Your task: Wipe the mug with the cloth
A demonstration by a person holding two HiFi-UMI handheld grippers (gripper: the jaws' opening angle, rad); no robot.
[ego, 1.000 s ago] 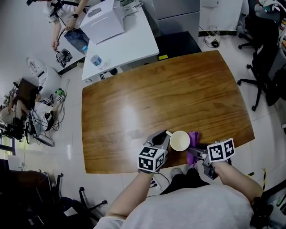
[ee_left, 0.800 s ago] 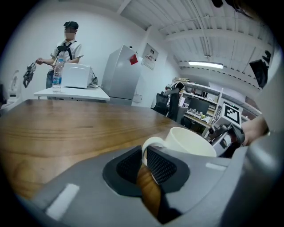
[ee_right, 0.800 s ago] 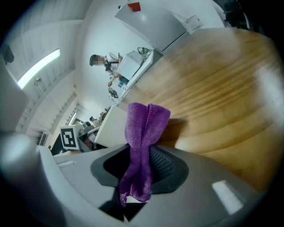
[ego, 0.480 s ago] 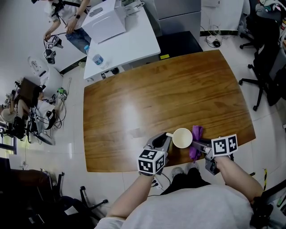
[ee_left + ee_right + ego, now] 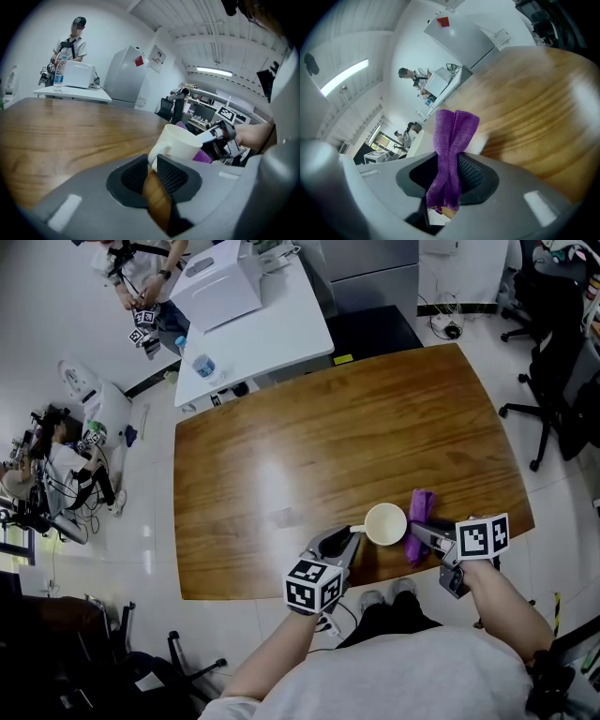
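One white mug (image 5: pixel 384 523), one purple cloth (image 5: pixel 419 512), two grippers. Left gripper (image 5: pixel 349 538) is opening its jaws, with the mug handle (image 5: pixel 152 157) between their tips. Right gripper (image 5: pixel 420 534) pinches the cloth beside the mug. Only its own view shows that clamp.

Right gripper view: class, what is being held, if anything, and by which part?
The purple cloth, pinched across its bunched middle by the right gripper, both ends free.

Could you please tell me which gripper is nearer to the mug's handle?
Left. The left gripper, jaws opening, straddles the handle; the right gripper holds the cloth on the opposite side of the mug.
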